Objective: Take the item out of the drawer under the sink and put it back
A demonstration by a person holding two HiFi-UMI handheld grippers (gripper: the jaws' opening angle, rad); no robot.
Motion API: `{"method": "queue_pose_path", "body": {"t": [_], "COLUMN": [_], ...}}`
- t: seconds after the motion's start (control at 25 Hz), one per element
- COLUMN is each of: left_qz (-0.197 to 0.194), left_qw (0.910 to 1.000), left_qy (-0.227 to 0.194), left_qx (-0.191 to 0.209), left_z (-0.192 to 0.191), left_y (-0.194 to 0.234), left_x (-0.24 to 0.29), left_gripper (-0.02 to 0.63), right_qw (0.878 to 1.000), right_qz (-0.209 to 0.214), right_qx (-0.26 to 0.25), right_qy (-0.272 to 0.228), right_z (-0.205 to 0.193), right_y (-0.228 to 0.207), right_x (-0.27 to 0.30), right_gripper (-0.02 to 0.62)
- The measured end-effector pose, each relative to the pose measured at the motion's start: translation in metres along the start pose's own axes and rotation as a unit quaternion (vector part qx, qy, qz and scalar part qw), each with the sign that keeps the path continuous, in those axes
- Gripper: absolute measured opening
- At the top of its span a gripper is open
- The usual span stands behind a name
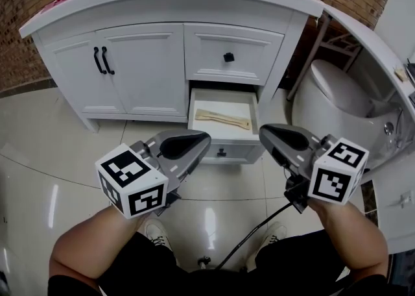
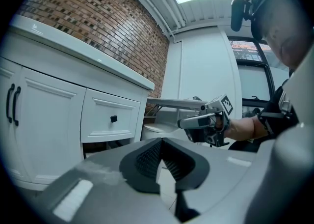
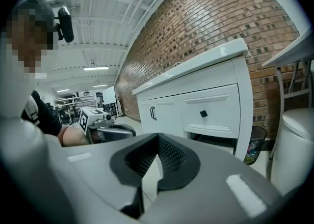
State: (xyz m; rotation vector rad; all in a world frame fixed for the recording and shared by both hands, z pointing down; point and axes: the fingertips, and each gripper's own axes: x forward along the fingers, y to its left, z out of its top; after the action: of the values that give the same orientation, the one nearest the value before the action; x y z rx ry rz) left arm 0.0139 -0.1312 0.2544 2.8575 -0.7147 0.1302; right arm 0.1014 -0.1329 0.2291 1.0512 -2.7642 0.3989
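A glossy pale tiled floor (image 1: 39,139) spread in front of a white vanity (image 1: 142,74). Nearest, well short of the vanity, the person's knees and white shoes (image 1: 154,228) showed, and over them both grippers hung in the air. The left gripper (image 1: 191,142) had its jaws pressed together on nothing, and the right gripper (image 1: 271,134) was likewise clenched and empty. Just beyond their tips the vanity's lower drawer (image 1: 233,152) stood pulled out, and the item (image 1: 224,119) – a pale wooden piece – lay flat inside it, apart from both grippers. Above that, the upper drawer (image 1: 207,51) with its black knob (image 1: 228,57) sat closed. Right of the vanity stood a white toilet (image 1: 331,103). Behind the vanity rose a brick wall (image 1: 19,2).
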Motion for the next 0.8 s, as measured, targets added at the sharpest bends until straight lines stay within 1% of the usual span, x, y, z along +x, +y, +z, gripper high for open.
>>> {"method": "queue_pose_path", "body": {"t": [0.2, 0.4, 0.8], "left_qz": [0.002, 0.003, -0.002], "left_qw": [1.0000, 1.0000, 1.0000], "left_qy": [-0.002, -0.004, 0.000], "left_qx": [0.004, 0.003, 0.002], "left_z": [0.002, 0.003, 0.001], "left_y": [0.001, 0.002, 0.000], "left_x": [-0.001, -0.003, -0.003], "left_gripper": [0.006, 0.006, 0.006], "right_qw": [1.000, 0.999, 0.998], "right_qz": [0.002, -0.008, 0.001], "right_qx": [-0.016, -0.045, -0.035], "right_qy": [0.014, 0.029, 0.061], "right_z": [-0.018, -0.033, -0.054], "right_y": [0.008, 0.005, 0.002], "right_x": [-0.008, -0.007, -0.002], "right_gripper": [0.008, 0.008, 0.008]}}
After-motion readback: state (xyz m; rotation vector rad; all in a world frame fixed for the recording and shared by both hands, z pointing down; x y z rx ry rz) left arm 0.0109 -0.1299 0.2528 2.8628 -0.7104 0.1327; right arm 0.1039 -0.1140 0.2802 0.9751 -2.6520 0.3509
